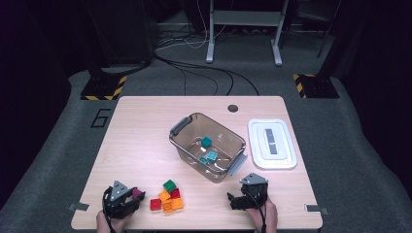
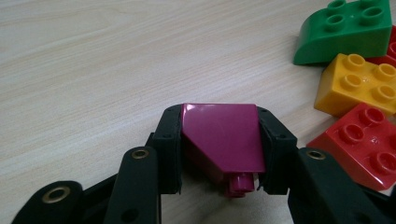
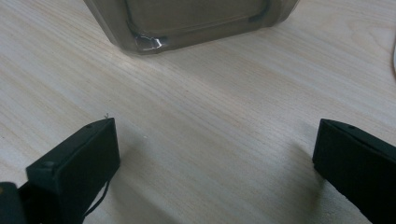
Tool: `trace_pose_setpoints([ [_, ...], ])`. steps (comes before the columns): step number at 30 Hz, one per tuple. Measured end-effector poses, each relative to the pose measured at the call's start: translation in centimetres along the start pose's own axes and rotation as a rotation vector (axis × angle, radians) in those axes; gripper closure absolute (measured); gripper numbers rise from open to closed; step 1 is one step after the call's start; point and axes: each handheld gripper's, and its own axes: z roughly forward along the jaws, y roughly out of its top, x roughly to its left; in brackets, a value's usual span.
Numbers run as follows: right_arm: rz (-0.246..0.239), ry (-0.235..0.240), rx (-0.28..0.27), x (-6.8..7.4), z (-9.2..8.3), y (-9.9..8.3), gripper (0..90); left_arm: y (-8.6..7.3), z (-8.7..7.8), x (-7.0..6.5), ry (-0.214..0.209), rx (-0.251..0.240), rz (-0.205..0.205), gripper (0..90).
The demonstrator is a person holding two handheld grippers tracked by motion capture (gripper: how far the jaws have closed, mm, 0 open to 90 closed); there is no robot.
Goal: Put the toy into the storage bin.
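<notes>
The left gripper (image 2: 219, 154) clamps the magenta block (image 2: 224, 140) near the table's (image 1: 145, 126) front edge, while the right gripper (image 3: 215, 163) gapes over bare wood.

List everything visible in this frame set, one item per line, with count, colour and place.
magenta brick: 1, magenta, between the left gripper's jaws
loose bricks: about six; green, orange, red; near edge, right of the left gripper
teal bricks: about three, teal, inside the bin
bin: 1, clear grey, table centre
lid: 1, white, right of the bin
table: 1, light wood
left gripper: black, shut on the magenta brick
right gripper: black, open, near the bin's corner
hands: 2, near edge
</notes>
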Motion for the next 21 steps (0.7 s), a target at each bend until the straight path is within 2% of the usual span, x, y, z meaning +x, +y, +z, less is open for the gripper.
trace_pose_setpoints([
  [8,0.0,0.0,0.0,0.0,0.0,0.0,0.0,1.3,0.2,0.2,-0.014,-0.027,-0.003,58.7],
  [21,0.002,0.001,0.001,0.0,0.0,0.0,0.0,4.0,0.4,0.1,-0.022,-0.045,0.043,58.7],
])
